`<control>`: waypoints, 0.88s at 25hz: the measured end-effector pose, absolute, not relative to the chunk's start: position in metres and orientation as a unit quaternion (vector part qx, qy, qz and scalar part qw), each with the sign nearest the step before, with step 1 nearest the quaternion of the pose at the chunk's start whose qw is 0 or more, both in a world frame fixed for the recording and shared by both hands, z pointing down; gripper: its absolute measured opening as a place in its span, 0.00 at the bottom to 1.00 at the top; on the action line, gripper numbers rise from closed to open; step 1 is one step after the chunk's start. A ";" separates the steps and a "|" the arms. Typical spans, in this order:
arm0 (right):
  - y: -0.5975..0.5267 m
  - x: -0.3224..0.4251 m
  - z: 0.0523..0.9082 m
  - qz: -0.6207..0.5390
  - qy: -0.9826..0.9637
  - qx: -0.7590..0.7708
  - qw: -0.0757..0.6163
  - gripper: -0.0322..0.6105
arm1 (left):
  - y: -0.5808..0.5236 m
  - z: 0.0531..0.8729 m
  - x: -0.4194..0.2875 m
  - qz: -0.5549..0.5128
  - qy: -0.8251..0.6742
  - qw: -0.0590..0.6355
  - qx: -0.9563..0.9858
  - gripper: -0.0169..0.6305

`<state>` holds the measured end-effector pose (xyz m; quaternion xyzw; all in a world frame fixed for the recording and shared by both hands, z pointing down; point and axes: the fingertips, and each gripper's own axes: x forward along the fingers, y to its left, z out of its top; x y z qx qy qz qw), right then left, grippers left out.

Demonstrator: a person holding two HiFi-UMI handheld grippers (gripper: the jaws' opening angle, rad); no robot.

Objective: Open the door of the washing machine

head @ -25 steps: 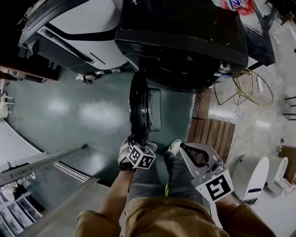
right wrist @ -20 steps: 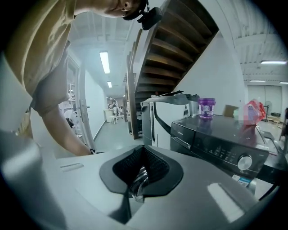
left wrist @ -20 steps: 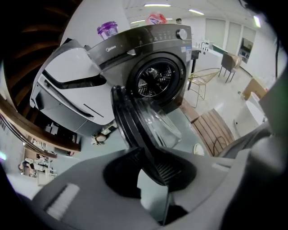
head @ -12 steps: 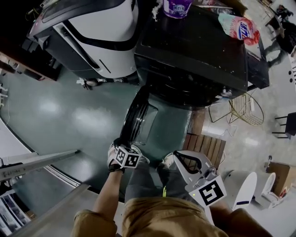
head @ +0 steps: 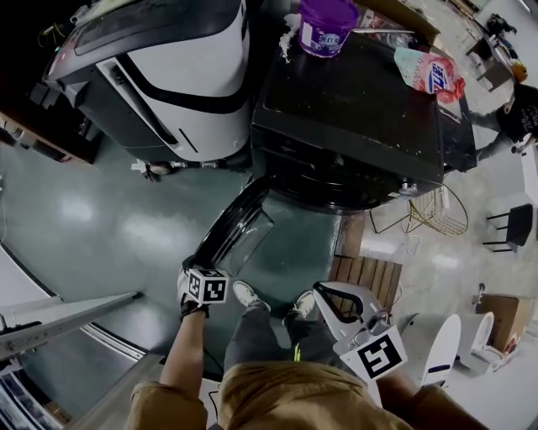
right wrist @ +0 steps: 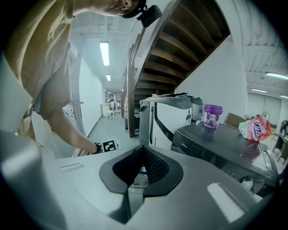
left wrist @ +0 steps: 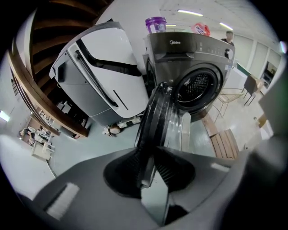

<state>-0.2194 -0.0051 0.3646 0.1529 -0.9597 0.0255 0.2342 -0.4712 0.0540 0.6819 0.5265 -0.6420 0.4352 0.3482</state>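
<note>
Left gripper view, left hand-held gripper (left wrist: 147, 168) clamping door (left wrist: 157, 117) rim, drum (left wrist: 198, 85) dim

Door (head: 220, 231) black (washing machine (head: 353, 101) too); tub (head: 328, 25) purple; floor (head: 101, 218) teal.

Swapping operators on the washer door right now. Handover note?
Left tongs: shut on the rim of the door.
Right tongs: shut, empty, held clear in front of the washing machine.
Done: door is unlatched and stands well off the front, with the drum opening exposed.
Left: swing it wider if needed, then release the rim.
</note>
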 end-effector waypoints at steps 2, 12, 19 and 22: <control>-0.006 -0.230 0.363 0.025 -0.959 0.157 0.235 0.06 | 0.046 0.680 -0.490 0.431 -0.647 0.345 0.526 0.25; -0.013 -0.261 0.364 0.027 -0.948 0.191 0.255 0.06 | -0.007 0.675 -0.566 0.397 -0.666 0.334 0.536 0.25; -0.008 -0.264 0.361 0.035 -0.937 0.229 0.260 0.06 | -0.054 0.670 -0.598 0.363 -0.680 0.330 0.545 0.24; -0.005 -0.259 0.363 0.038 -0.931 0.245 0.268 0.06 | -0.071 0.668 -0.612 0.346 -0.689 0.328 0.546 0.25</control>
